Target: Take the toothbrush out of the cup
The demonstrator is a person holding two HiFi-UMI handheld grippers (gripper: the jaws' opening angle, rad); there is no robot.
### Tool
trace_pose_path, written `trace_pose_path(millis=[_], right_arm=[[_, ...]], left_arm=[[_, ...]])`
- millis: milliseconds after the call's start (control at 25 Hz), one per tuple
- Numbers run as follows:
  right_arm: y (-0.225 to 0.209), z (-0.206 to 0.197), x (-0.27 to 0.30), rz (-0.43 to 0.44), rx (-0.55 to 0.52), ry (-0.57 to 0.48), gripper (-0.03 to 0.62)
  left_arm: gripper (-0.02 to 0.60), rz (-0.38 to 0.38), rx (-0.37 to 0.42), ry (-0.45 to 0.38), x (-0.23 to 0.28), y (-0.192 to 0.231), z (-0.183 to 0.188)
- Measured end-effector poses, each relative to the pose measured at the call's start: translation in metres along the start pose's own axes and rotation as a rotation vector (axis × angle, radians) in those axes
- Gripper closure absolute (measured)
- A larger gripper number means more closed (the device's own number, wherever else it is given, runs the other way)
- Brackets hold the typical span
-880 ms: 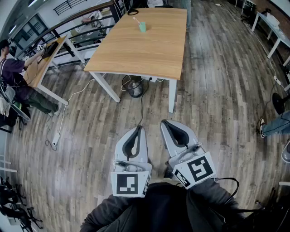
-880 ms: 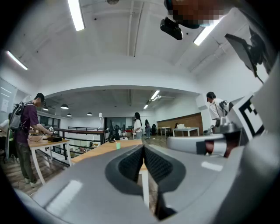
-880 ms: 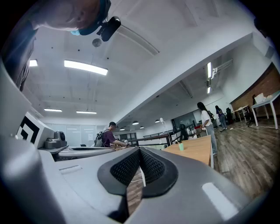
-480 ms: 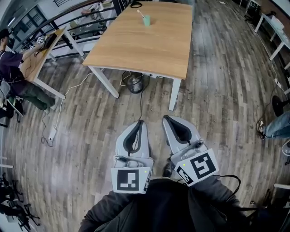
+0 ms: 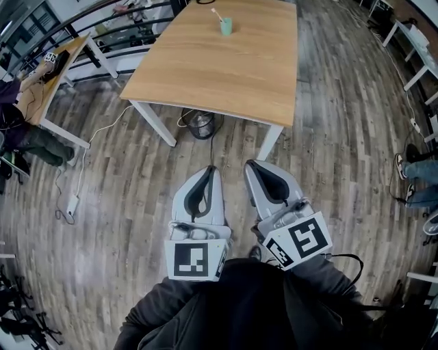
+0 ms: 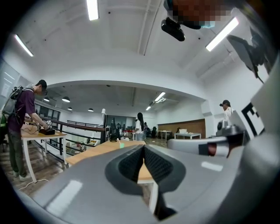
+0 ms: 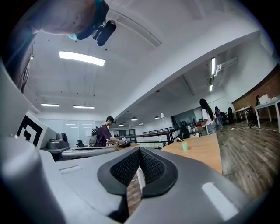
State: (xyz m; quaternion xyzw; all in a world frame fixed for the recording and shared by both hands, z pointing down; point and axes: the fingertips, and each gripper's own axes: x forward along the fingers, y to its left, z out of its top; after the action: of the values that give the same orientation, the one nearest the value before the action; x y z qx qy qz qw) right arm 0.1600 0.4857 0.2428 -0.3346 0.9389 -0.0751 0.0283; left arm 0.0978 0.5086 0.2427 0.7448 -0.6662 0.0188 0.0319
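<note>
A small green cup [image 5: 226, 26] with a toothbrush [image 5: 217, 14] leaning out of it stands near the far end of a long wooden table [image 5: 219, 68]. The cup [image 7: 184, 146] also shows small and distant in the right gripper view. Both grippers are held side by side over the floor, well short of the table's near edge. My left gripper [image 5: 209, 170] is shut with nothing in it, and so is my right gripper [image 5: 249, 166]. Each one's jaws meet at the tips [image 6: 143, 146] [image 7: 139, 149].
A dark bin [image 5: 199, 126] and cables lie under the table. A second desk [image 5: 48, 75] with a seated person [image 5: 20, 130] is at the left. Another person's legs [image 5: 417, 188] show at the right edge, beside white tables [image 5: 410, 34].
The table and cup have drawn nearer and shifted slightly right in the head view. Both grippers stay side by side and shut.
</note>
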Motion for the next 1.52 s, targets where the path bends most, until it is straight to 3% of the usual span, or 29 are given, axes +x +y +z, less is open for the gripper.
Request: trace_pose_path(millis=[560,1040,1520], right_arm=[[0.009,0.012,0.098,-0.084,-0.036,-0.004,0.594],[-0.015,0.007,0.125,-0.129,-0.034,0.0,0.594],[-0.077,0.023,0.193,-0.11,-0.022,-0.038,0.594]], left_arm=[[0.574,-0.044,-0.046,-0.052,0.048,0.096,0.014],[0.574,-0.068,-0.039,-0.041,0.08,0.112,0.004],[0.574,-0.046,0.006,-0.041,0.166,0.135,0.018]])
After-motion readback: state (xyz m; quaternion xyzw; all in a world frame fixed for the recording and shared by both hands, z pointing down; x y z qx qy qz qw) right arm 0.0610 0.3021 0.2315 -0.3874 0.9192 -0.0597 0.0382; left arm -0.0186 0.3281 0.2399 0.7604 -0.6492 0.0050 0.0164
